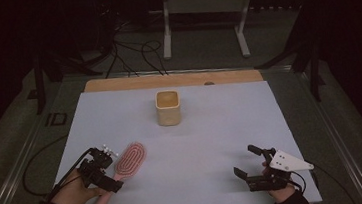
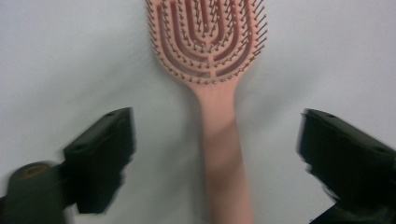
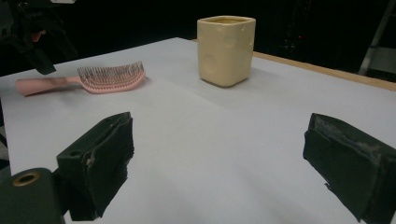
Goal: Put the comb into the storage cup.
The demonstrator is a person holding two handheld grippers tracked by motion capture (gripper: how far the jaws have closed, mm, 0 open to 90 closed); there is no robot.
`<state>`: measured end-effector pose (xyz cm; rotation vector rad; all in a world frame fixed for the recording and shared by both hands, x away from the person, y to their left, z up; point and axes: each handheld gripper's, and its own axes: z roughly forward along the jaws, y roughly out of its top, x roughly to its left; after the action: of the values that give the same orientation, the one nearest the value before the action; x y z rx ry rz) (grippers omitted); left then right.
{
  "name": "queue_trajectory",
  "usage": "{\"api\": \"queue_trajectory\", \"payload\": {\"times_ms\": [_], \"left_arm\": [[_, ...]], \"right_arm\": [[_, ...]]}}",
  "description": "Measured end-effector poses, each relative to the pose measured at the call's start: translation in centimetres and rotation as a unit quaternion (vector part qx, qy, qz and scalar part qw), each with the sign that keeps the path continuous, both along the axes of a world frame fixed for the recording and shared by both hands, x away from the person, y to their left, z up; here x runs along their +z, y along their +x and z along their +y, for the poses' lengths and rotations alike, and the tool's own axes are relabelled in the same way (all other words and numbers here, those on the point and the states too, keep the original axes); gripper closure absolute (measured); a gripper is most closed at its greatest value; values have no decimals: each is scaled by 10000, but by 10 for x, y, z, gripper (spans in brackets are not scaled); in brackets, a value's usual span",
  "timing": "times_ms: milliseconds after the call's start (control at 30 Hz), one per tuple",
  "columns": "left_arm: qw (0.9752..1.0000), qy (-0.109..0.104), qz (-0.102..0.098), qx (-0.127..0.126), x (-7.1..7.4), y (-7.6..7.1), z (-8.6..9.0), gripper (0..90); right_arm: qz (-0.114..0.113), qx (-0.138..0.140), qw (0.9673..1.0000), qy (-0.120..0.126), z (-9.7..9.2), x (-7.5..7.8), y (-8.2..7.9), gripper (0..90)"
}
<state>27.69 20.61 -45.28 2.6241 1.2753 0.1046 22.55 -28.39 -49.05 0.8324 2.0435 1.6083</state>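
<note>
Pink hairbrush [image 2: 208,56] flat on the pale table sheet [image 1: 198,140], bristles up, well short of the cream cup [image 1: 168,107], left gripper [image 2: 212,154] over its handle, jaws wide and clear of it, right gripper [image 3: 219,172] wide, empty, facing the cup

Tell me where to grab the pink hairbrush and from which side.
Grip the pink hairbrush by its handle, coming straight down from above with a jaw on each long side. It lies flat, bristles up, and the handle is narrow and smooth. The left tool, open, already straddles it without touching.
</note>
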Motion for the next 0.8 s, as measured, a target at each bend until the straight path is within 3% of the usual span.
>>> {"api": "queue_trajectory", "payload": {"times_ms": [33,100,267,433,600,800], "left_arm": [[10000,-31,36,7,-1,1,0,4],[9999,-97,70,56,-2,1,-1,3],[9998,-31,184,100,-8,3,-3,3],[9993,-162,268,217,-12,6,-3,5],[9987,-218,360,276,-16,9,-2,30],[9982,-321,409,284,-19,11,-1,130]], "right_arm": [[-1,7,10000,5,0,0,0,86],[-1,1,10000,-1,0,0,0,85],[0,-8,10000,-10,0,0,0,86],[-1,2,10000,-2,0,0,0,86],[2,-10,10000,-4,0,0,0,85],[-3,-13,10000,-13,0,0,0,85]]}}
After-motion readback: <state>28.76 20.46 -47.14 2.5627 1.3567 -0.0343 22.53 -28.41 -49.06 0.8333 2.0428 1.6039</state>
